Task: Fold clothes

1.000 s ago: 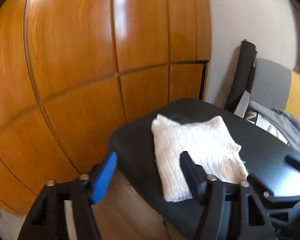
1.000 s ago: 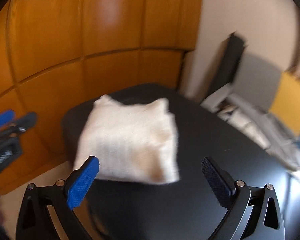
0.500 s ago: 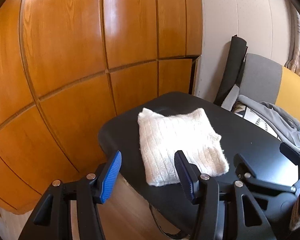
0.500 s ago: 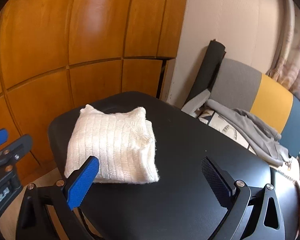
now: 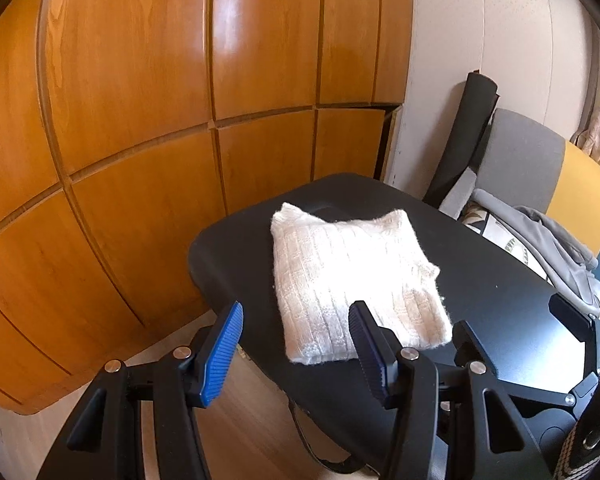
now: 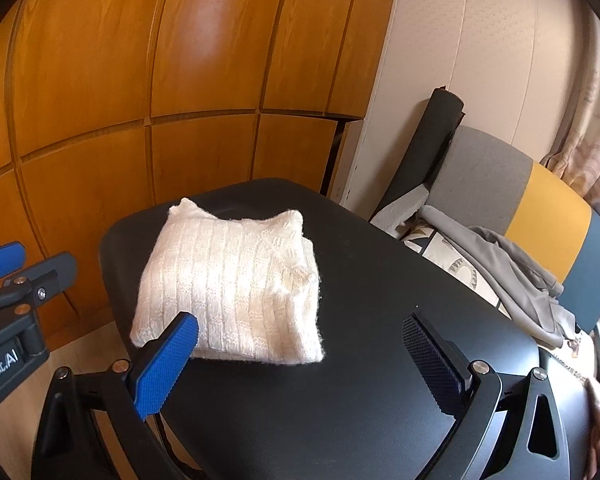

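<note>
The left gripper (image 5: 296,346) is spread wide and empty at the near left corner of the black table (image 5: 480,292); its body shows part of a white label reading "obot.AI", the start cut off. The folded cream knit sweater (image 6: 232,284) lies on the table just ahead. The right gripper (image 6: 300,360) is also wide and empty; its left pad hides the sweater's near corner.

Ahead and to the left stand orange wood cabinet panels (image 5: 148,128). Ahead to the right, a black roll (image 6: 424,152) leans on a pale wall (image 6: 480,52) beside a grey, yellow and teal chair (image 6: 540,200) holding what may be a grey hoodie (image 6: 512,264).
</note>
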Tool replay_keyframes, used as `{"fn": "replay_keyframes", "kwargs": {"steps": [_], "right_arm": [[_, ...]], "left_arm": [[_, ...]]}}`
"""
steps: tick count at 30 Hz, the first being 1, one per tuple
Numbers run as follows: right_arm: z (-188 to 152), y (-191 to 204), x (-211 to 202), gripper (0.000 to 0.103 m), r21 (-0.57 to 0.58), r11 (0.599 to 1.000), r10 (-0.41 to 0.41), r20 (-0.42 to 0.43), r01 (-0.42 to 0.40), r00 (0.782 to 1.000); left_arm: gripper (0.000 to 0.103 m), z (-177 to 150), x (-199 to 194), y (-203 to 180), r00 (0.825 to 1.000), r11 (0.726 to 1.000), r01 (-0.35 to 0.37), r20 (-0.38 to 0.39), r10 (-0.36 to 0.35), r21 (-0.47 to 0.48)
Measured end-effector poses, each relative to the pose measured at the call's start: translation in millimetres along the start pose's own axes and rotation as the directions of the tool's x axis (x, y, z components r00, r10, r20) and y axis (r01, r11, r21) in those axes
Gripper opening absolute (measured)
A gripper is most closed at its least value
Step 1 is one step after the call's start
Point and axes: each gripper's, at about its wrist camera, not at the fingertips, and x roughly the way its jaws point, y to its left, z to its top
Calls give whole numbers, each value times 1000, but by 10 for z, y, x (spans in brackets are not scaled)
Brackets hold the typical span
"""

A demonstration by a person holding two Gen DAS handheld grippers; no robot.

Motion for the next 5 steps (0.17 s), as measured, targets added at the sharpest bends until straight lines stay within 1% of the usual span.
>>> {"fn": "replay_keyframes", "kwargs": {"steps": [5], "right_arm": [[-10, -15, -6, 103, 5, 1000, 4, -4, -4, 1000]], "left_arm": [[55, 3, -6, -40, 1000, 1000, -3, 16, 3, 15]]}}
